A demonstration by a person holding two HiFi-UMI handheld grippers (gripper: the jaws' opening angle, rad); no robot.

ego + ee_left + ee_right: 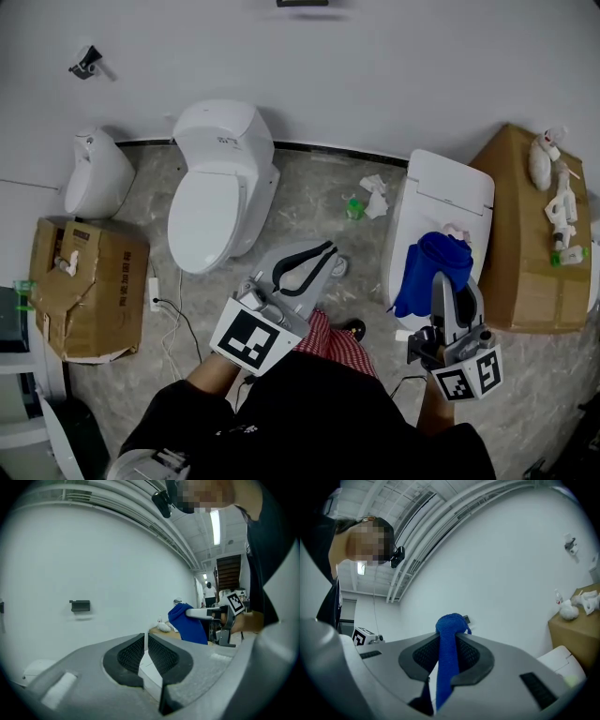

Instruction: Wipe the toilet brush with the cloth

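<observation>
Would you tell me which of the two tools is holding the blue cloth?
The right tool: its jaws are clamped on the blue cloth. The left tool is shut with nothing between its jaws.

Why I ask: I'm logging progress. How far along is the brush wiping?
Done: the blue fabric cloth is picked up. In hand: the right gripper is clamped on it; the left gripper is shut and empty. Left: all the wiping, since neither gripper holds a toilet brush and the cloth touches none.
</observation>
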